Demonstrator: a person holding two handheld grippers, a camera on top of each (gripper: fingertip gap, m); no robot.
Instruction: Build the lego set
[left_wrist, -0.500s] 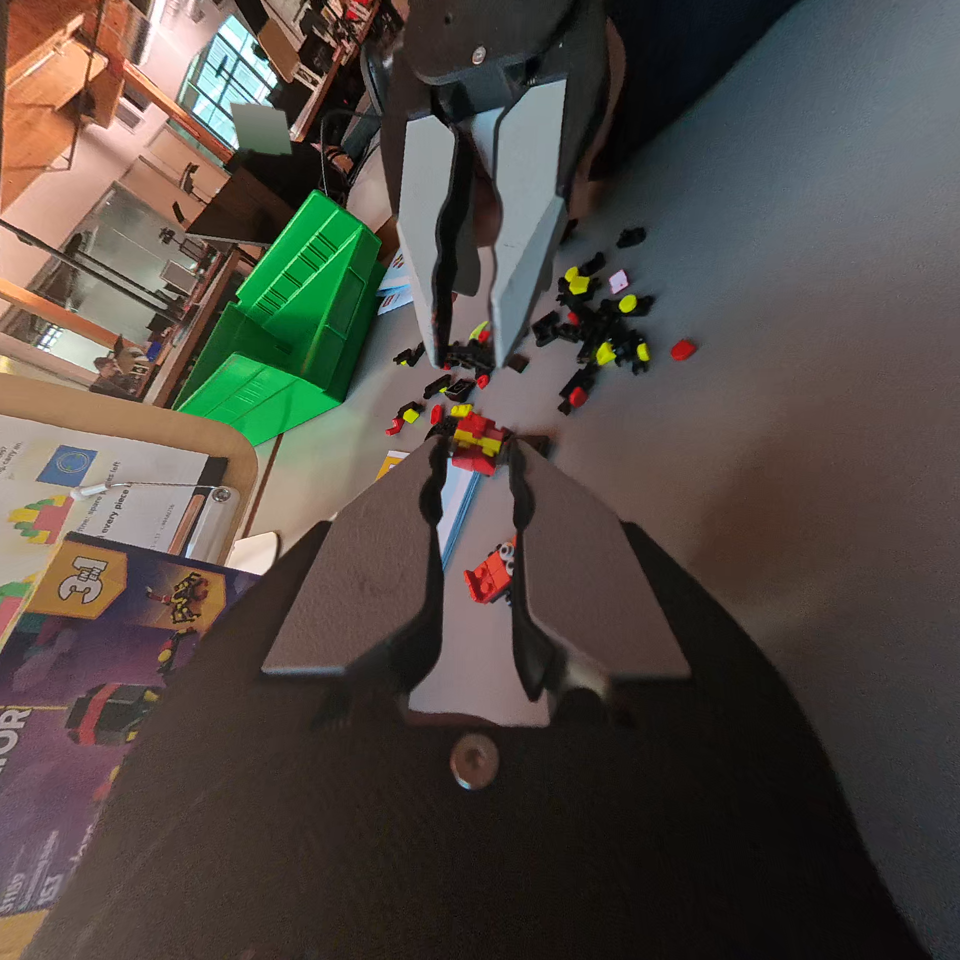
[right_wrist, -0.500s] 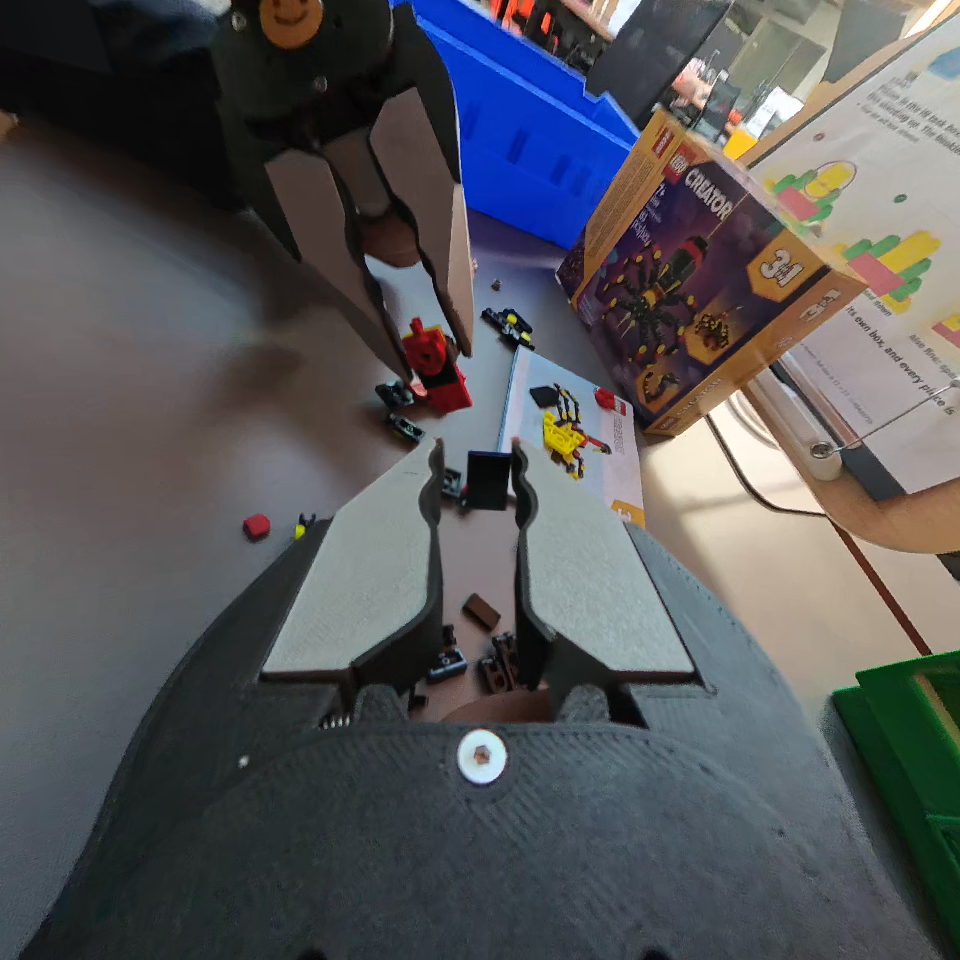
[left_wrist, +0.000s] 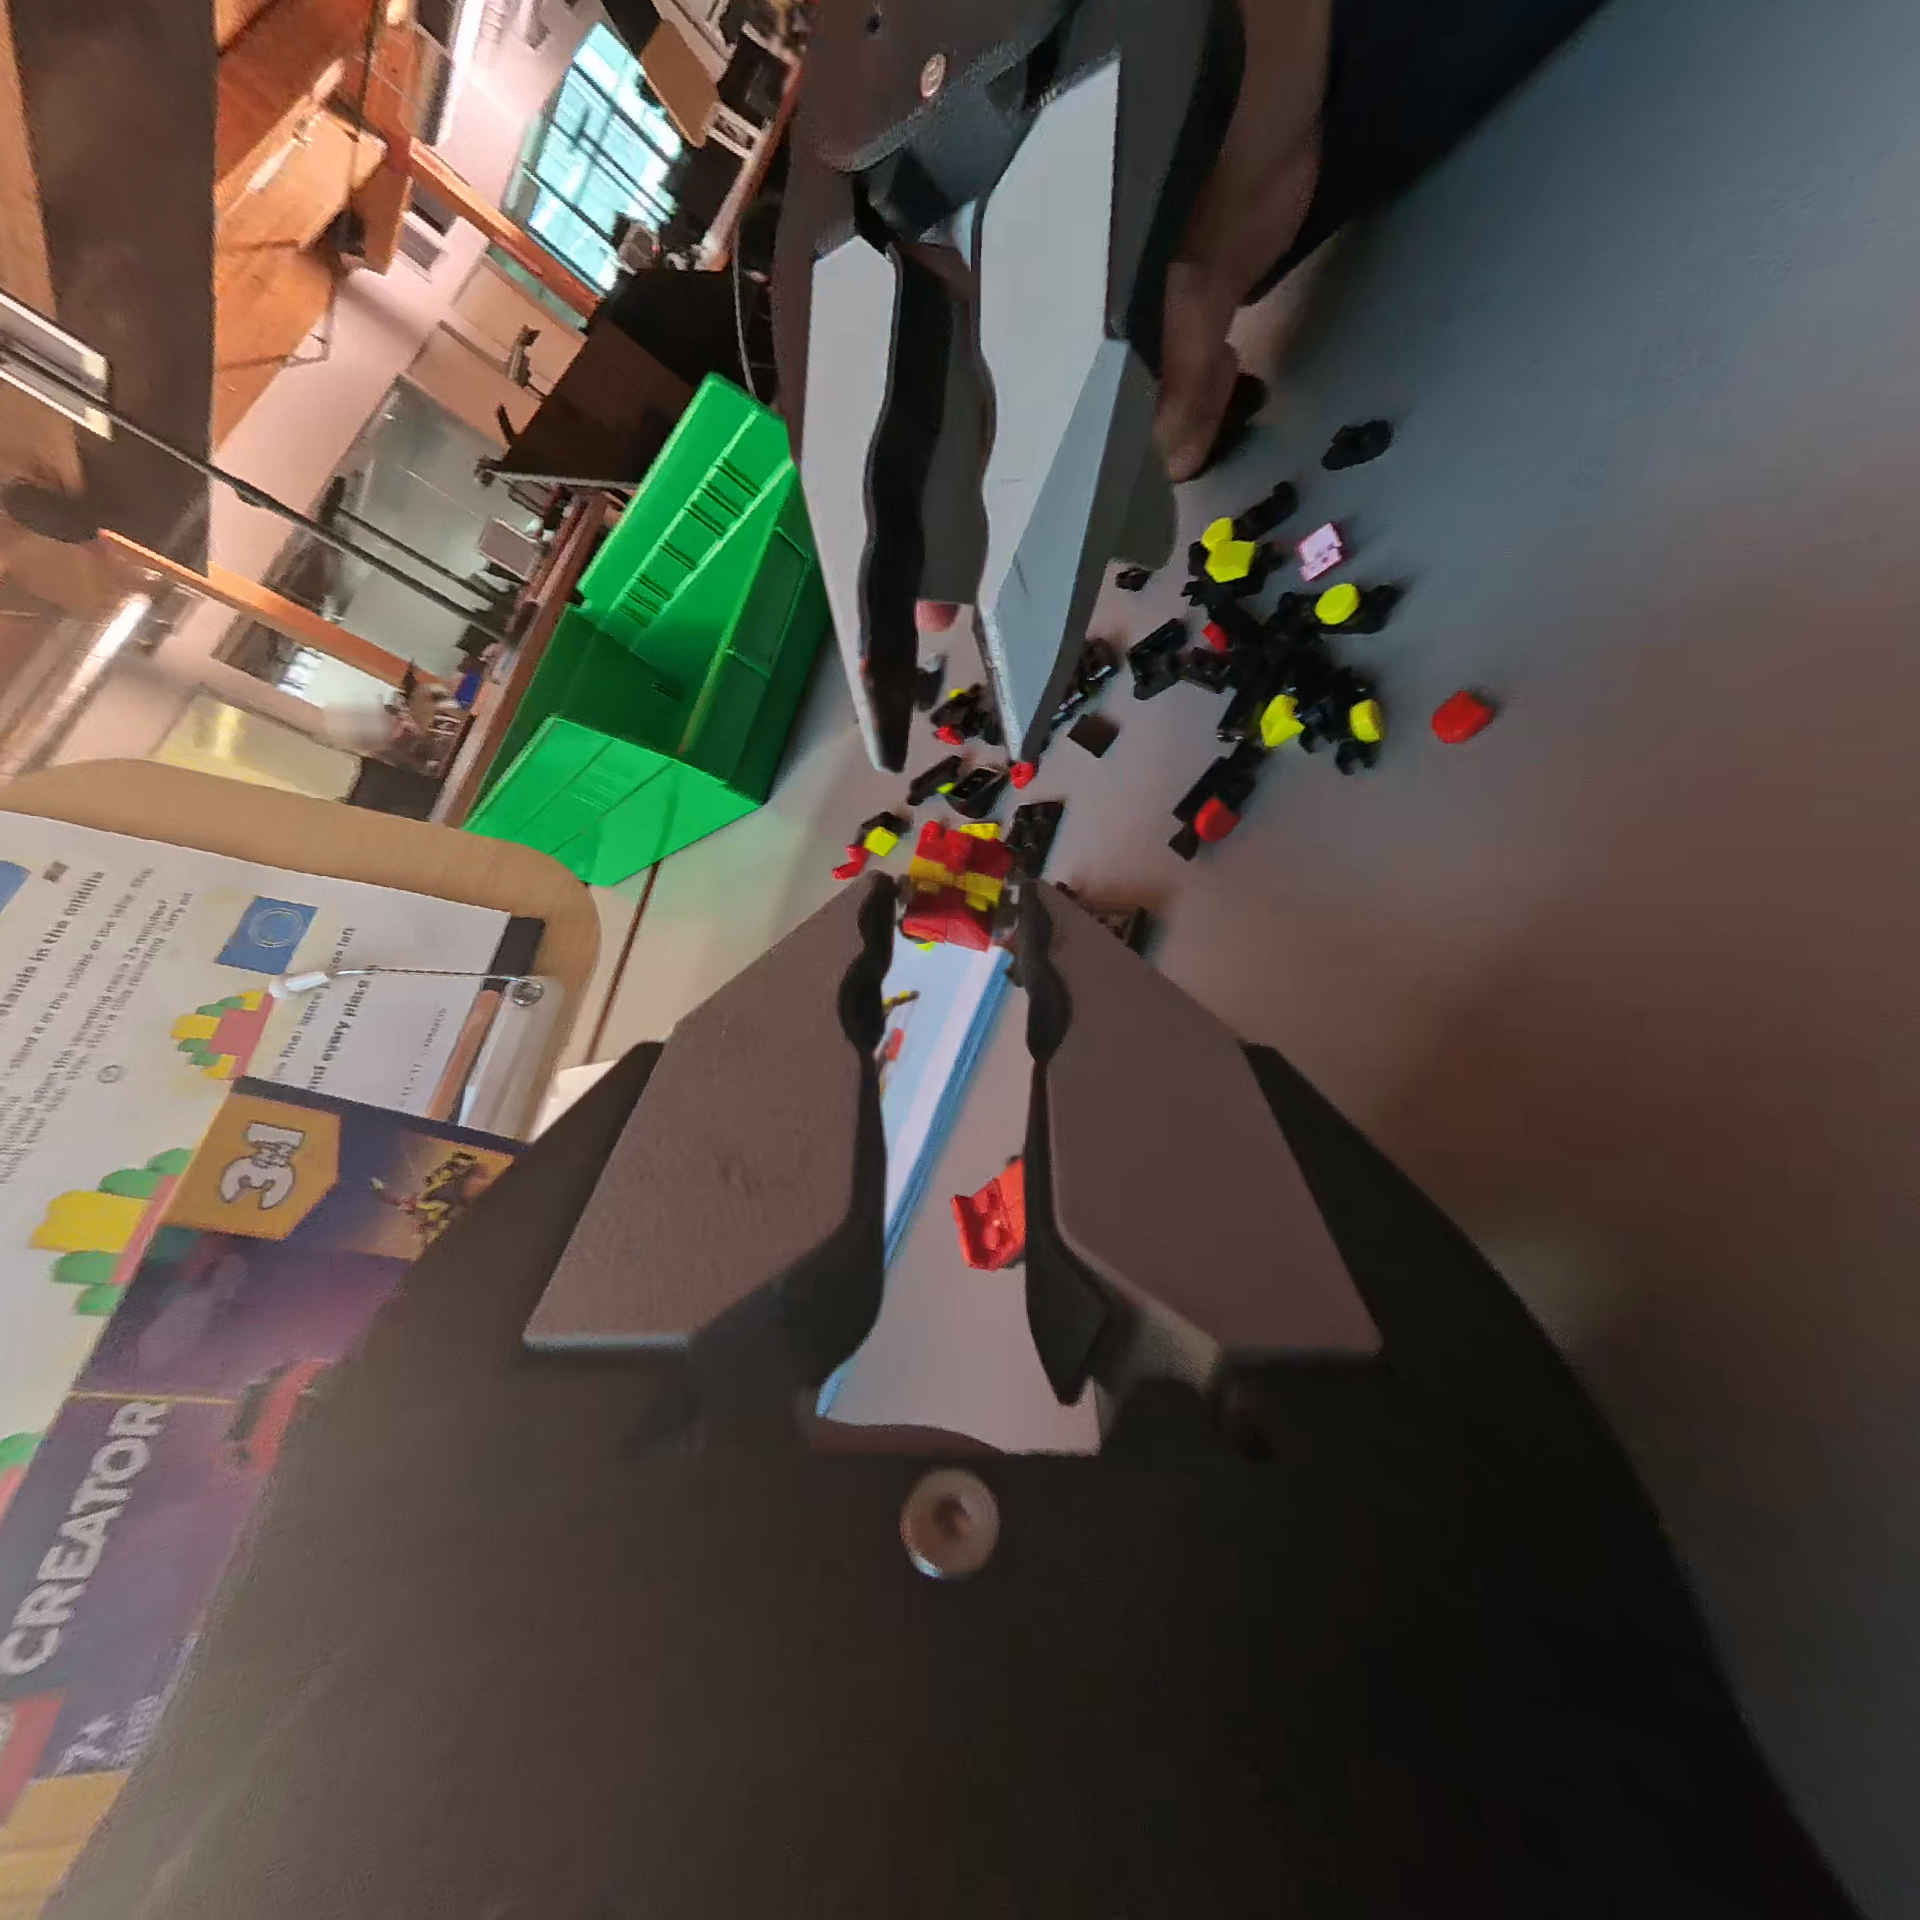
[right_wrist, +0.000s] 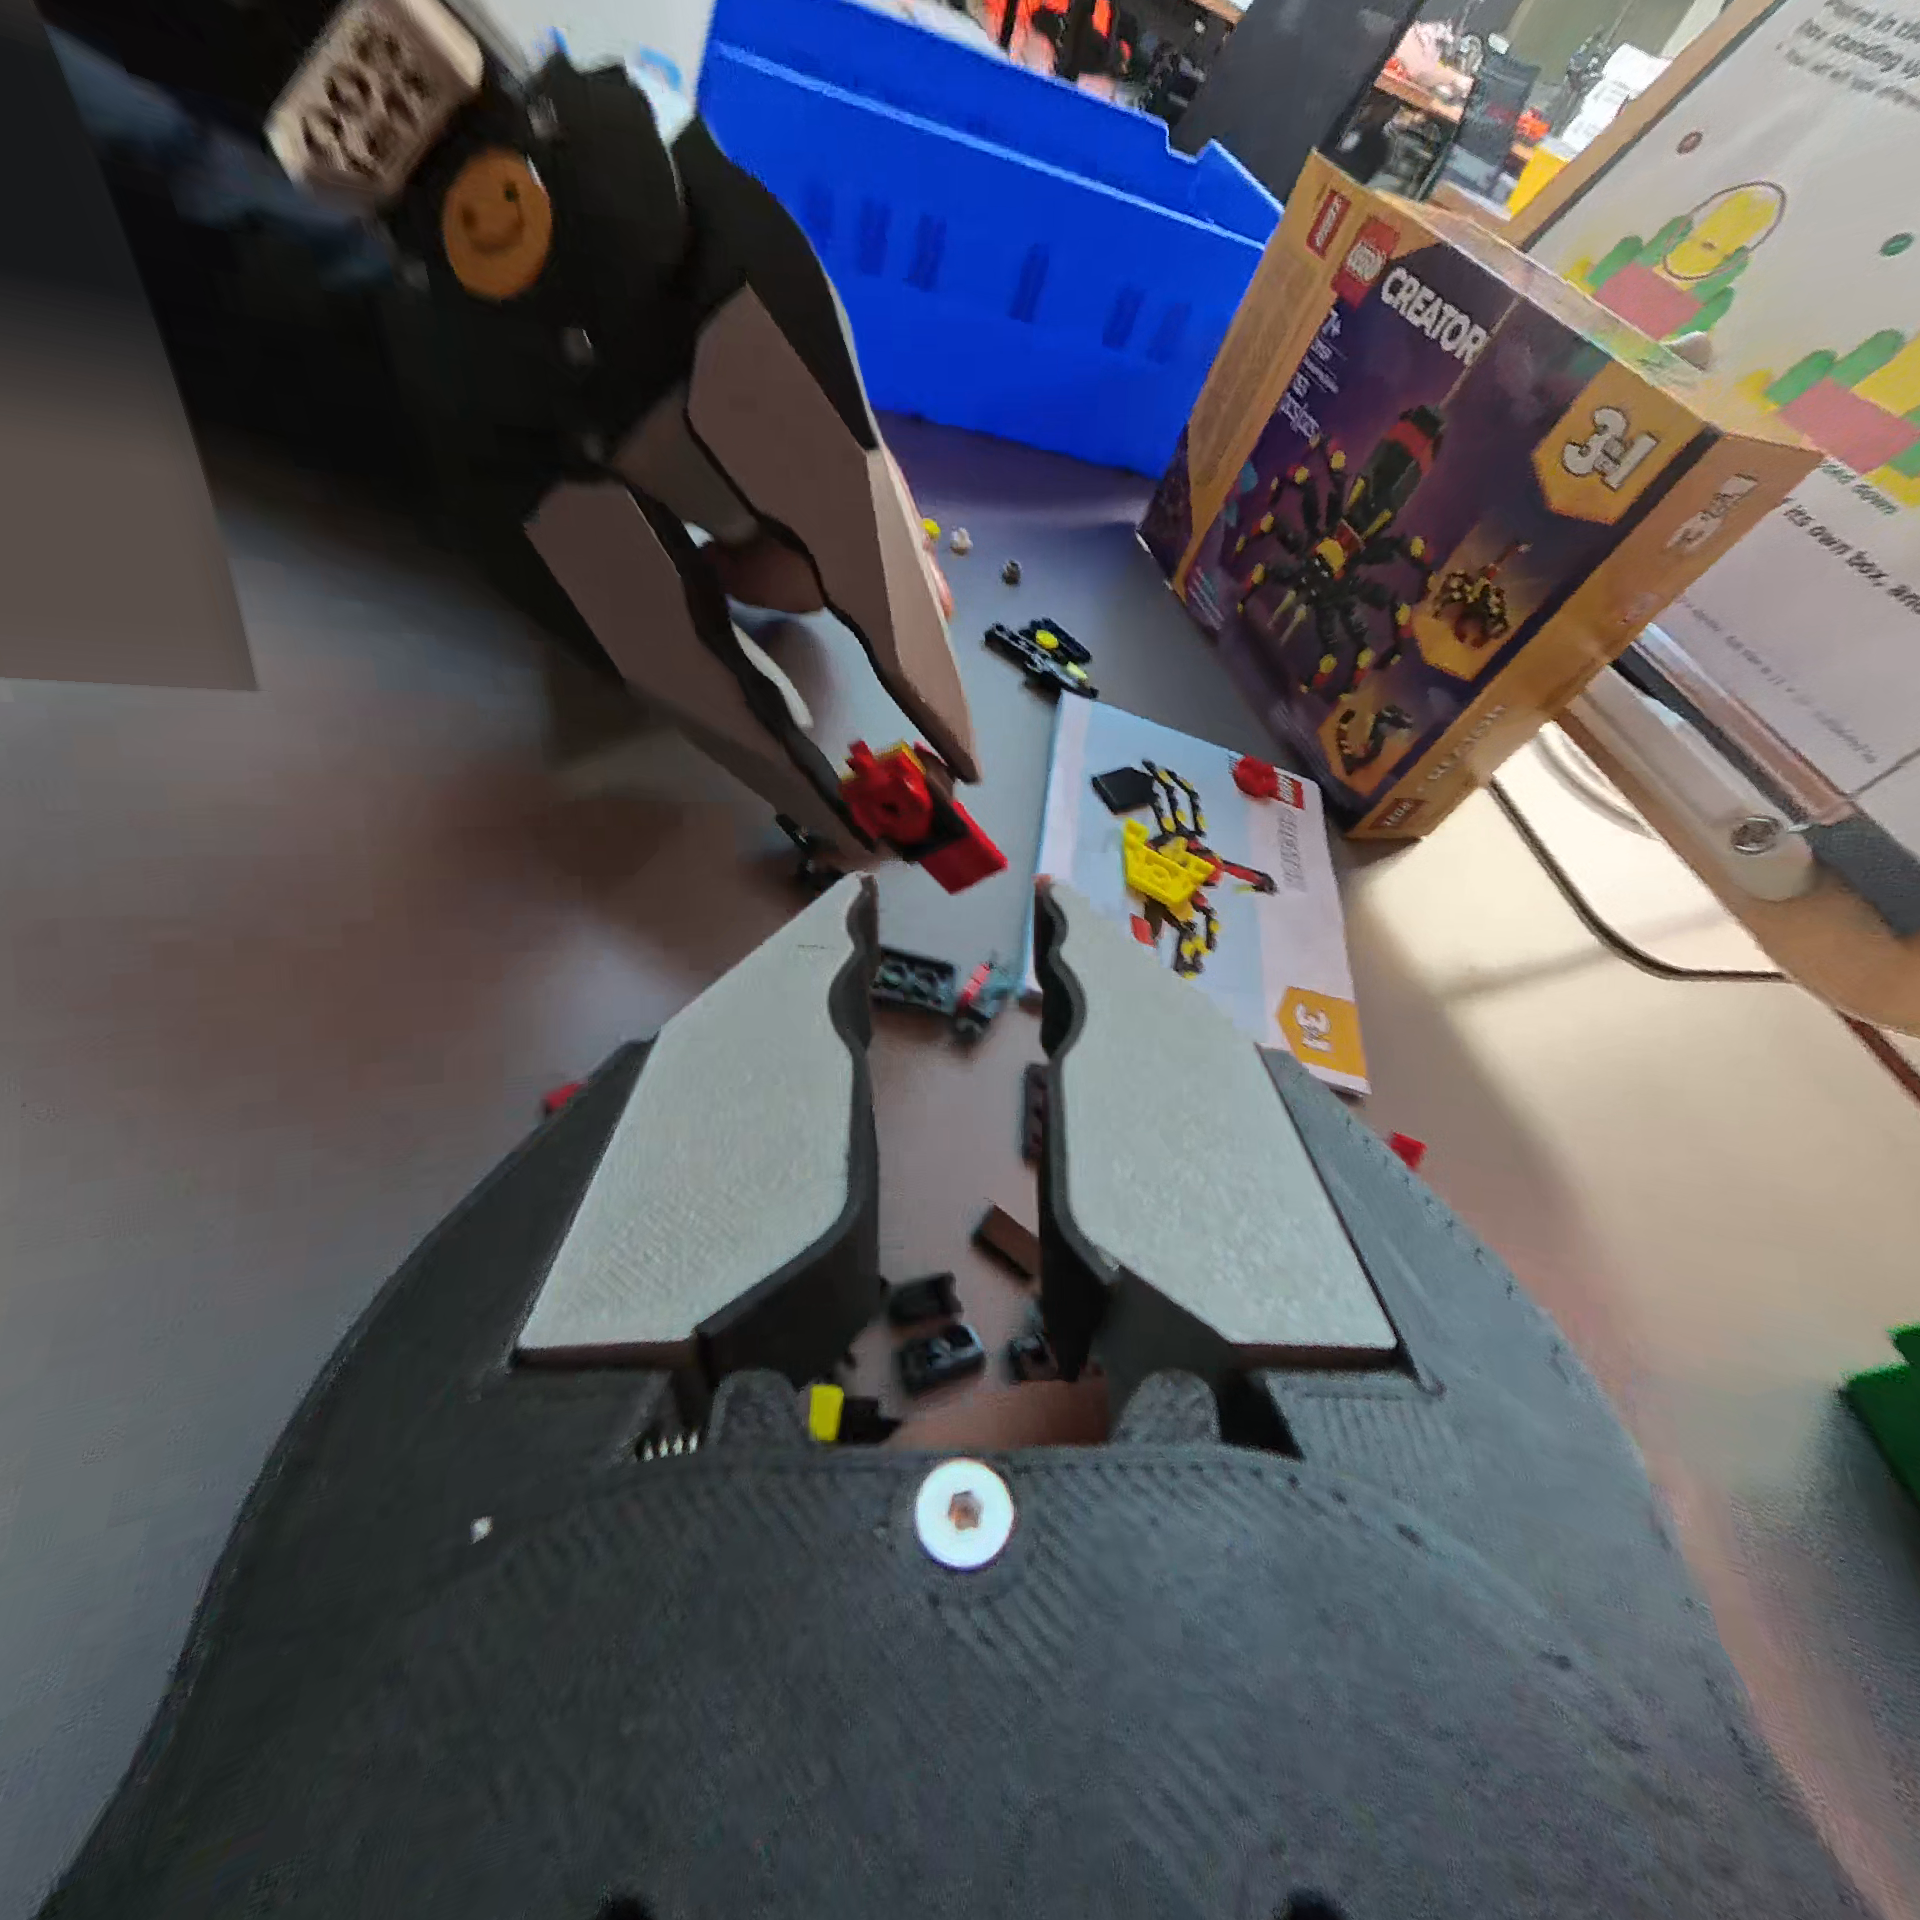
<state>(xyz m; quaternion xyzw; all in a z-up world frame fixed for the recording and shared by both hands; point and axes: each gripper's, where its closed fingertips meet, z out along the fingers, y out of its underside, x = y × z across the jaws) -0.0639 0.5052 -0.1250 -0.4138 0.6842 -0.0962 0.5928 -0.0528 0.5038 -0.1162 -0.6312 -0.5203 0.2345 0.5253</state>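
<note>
Left wrist view: the left claw (left_wrist: 951, 902) pinches a red-and-yellow lego assembly (left_wrist: 954, 883) above the grey surface (left_wrist: 1558, 1039), near loose bricks (left_wrist: 1278, 665).

Right wrist view: the right claw (right_wrist: 954, 902) hangs parted and empty over black pieces (right_wrist: 914, 979) beside the instruction booklet (right_wrist: 1278, 935).

A: Light, left wrist view?
B: Daylight from the far windows (left_wrist: 592, 177); the bench (left_wrist: 1558, 520) bright and bluish far off, falling to brown shade near the lens. The left gripper (left_wrist: 951, 914) body nearly black.

A: Sharpness?
B: Loose bricks (left_wrist: 1288, 665) fairly crisp; edges smeared and bowed by the wide lens.

A: Right wrist view?
B: Dimmer. Blue bin (right_wrist: 977, 260) and the far gripper motion-blurred; glare on the box (right_wrist: 1455, 499) top; corners stretched.
</note>
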